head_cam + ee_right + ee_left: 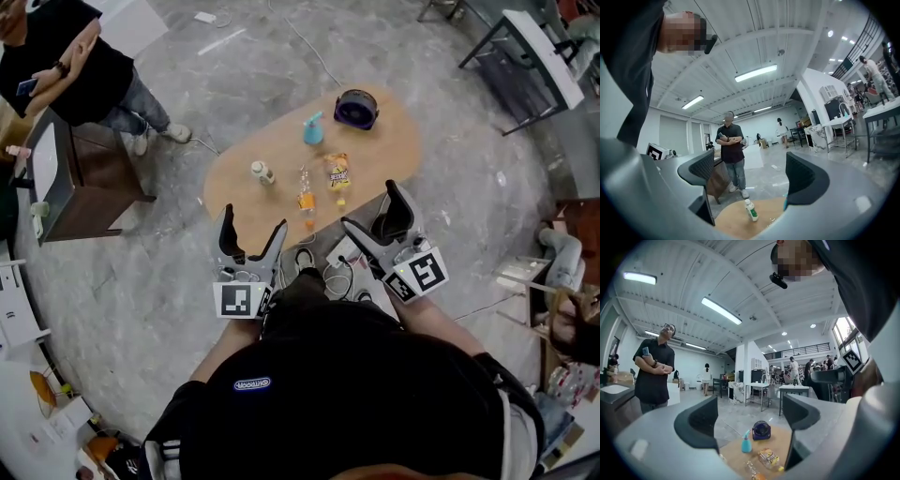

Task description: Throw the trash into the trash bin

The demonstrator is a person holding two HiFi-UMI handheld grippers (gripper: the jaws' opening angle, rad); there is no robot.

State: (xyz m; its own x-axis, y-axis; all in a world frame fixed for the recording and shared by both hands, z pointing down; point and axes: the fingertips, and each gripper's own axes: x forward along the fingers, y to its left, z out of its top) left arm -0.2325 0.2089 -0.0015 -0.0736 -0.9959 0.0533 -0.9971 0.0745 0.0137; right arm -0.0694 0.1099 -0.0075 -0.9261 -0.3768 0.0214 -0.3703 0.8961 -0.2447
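Note:
An oval wooden table (375,155) carries a small purple bin (356,108), a blue spray bottle (313,129), a yellow snack packet (338,171), a clear bottle with orange drink (307,197) and a small white bottle (262,172). My left gripper (253,223) is open and empty over the table's near left edge. My right gripper (369,206), also open and empty, is at the near right edge. The left gripper view shows the bin (761,430), spray bottle (746,443) and packet (768,458) between its jaws. The right gripper view shows the white bottle (750,210).
A person (66,66) stands with folded arms at the far left, beside a dark wooden cabinet (84,178). Cables (319,262) lie on the floor by my feet. A metal-framed table (534,47) stands at the upper right. Grey floor surrounds the table.

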